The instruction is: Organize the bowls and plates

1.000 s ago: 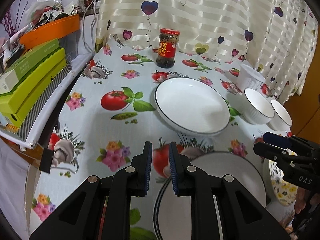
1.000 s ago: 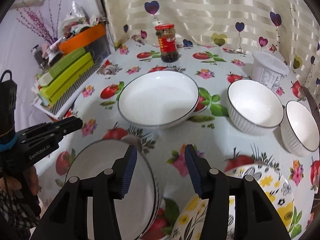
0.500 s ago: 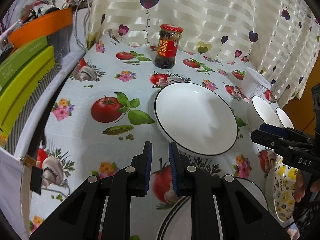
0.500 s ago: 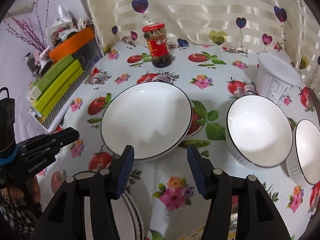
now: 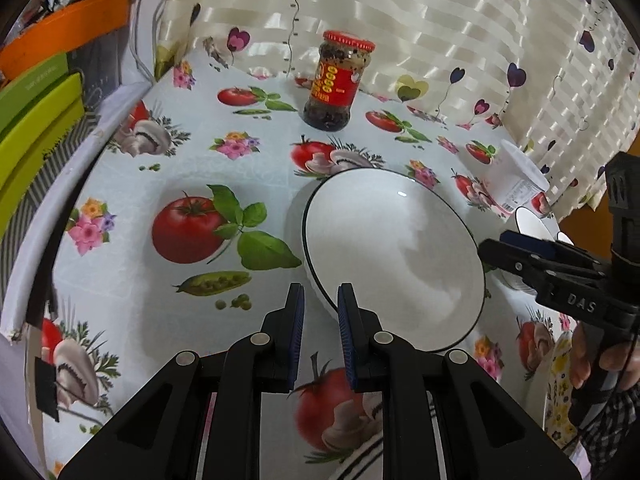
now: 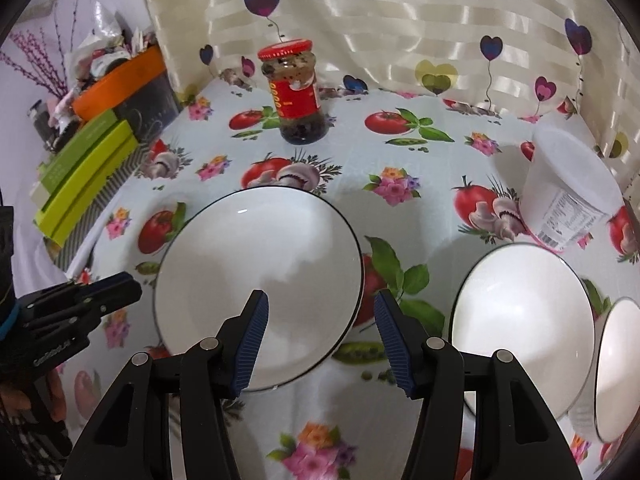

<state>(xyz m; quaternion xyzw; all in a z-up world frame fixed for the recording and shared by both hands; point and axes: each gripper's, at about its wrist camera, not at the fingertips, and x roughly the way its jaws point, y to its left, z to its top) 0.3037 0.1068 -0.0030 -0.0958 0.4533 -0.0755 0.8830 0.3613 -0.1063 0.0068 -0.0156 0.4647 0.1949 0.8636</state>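
both hands have come forward over the tablecloth (image 5: 120, 200) toward the curtain edge, and the large white bowl (image 6: 256, 288), a second ago well ahead of them, now sits right under the fingertips. the left gripper (image 5: 320, 300) is nearly clenched with a narrow gap, empty, its tips over the bowl's near-left rim. the right gripper (image 6: 320, 308) has just been opening; it stands released, its pads either side of the near-right rim but not pressing on it. two smaller bowls (image 6: 520, 320) wait near the right edge. i'd judge they're lining up to lift the large bowl.
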